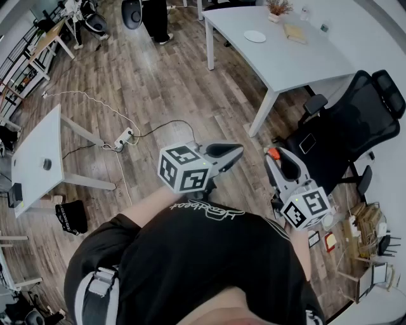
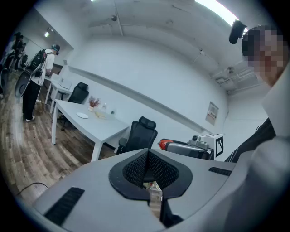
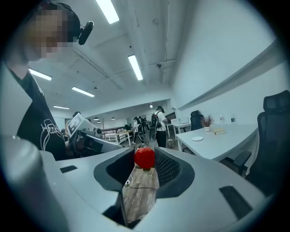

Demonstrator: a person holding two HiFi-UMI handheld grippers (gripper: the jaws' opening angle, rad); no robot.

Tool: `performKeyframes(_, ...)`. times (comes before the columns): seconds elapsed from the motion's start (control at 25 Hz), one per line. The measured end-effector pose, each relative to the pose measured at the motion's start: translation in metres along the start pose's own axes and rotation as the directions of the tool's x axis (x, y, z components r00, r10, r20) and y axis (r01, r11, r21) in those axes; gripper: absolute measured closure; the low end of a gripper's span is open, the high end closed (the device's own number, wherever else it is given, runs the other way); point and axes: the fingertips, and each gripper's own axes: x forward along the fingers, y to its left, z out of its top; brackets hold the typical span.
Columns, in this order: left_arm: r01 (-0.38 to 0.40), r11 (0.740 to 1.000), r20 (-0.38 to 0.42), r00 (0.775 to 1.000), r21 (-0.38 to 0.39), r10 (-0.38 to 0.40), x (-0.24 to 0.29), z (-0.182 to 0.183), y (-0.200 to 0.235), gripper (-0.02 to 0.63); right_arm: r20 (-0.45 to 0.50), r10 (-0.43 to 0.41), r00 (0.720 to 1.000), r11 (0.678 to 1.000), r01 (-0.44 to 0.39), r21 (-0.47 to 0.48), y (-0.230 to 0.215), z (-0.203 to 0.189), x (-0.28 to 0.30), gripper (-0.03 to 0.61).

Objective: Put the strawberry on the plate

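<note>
White table (image 1: 298,63), top rt of head view: small white plate (image 1: 255,36), tan book (image 1: 295,33) & potted plant (image 1: 278,7) on it, all near its far end. Wood floor (image 1: 158,89) has a power strip (image 1: 124,138) by the 2nd white table (image 1: 32,152) at left. That one carries a small dark round item (image 1: 46,164).

Two grippers, left gripper (image 1: 233,150) and right gripper (image 1: 275,159); one strawberry (image 3: 144,157); one plate (image 1: 255,36) at one o'clock; one potted plant (image 1: 278,7); one power strip (image 1: 124,138) at nine o'clock.

Black tee (image 1: 190,254) w/ white script, grey left gripper (image 1: 226,151) & right gripper (image 1: 278,159), b&w marker cubes (image 1: 184,168), black ribbed jaws
</note>
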Motion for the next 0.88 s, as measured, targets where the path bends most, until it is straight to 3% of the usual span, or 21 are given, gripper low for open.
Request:
performKeyframes(0.44,-0.02,1.0,0.016,1.0,-0.017,0.02,-0.009,-0.013,-0.002,0.606,-0.009,-0.012,1.0,1.0,0.012,-0.029,0.005,-0.007,-0.004,0.446)
performKeyframes(0.88,-0.056,0.998,0.049,0.997,-0.003,0.056,-0.014,0.007,0.003,0.606,0.019,0.04,0.999,0.999,-0.039,-0.016,0.008,0.007,0.009,0.446)
